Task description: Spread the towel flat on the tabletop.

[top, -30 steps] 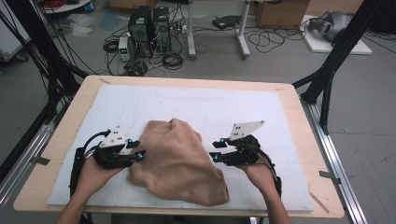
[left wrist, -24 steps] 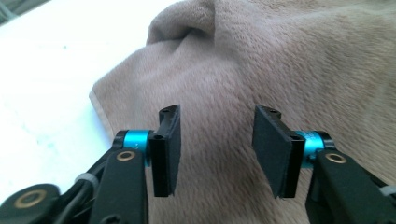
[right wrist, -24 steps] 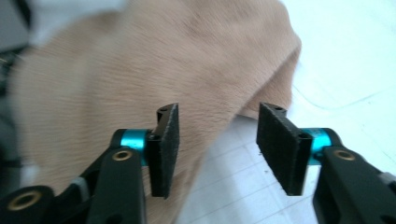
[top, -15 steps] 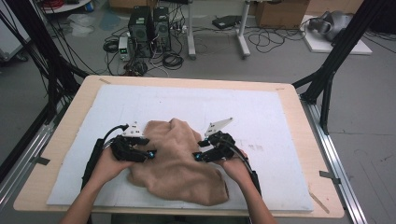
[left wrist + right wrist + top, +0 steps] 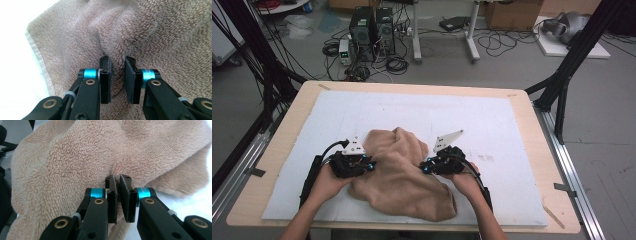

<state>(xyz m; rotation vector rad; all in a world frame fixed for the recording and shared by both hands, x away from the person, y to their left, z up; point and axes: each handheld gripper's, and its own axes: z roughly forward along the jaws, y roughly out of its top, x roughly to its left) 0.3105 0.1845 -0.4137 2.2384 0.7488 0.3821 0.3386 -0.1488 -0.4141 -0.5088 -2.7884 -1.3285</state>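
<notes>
High view: the left gripper point(image 5: 371, 165) has just been closing and pinches a fold of the tan towel point(image 5: 404, 185), bunched near the table's point(image 5: 277, 155) near edge; the right gripper point(image 5: 424, 167), likewise closing, clamps the opposite side, towel between them.

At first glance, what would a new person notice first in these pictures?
A crumpled tan towel lies in the near middle of the white mat. The left gripper and the right gripper have just closed, each pinching a fold of it from its own side.
</notes>
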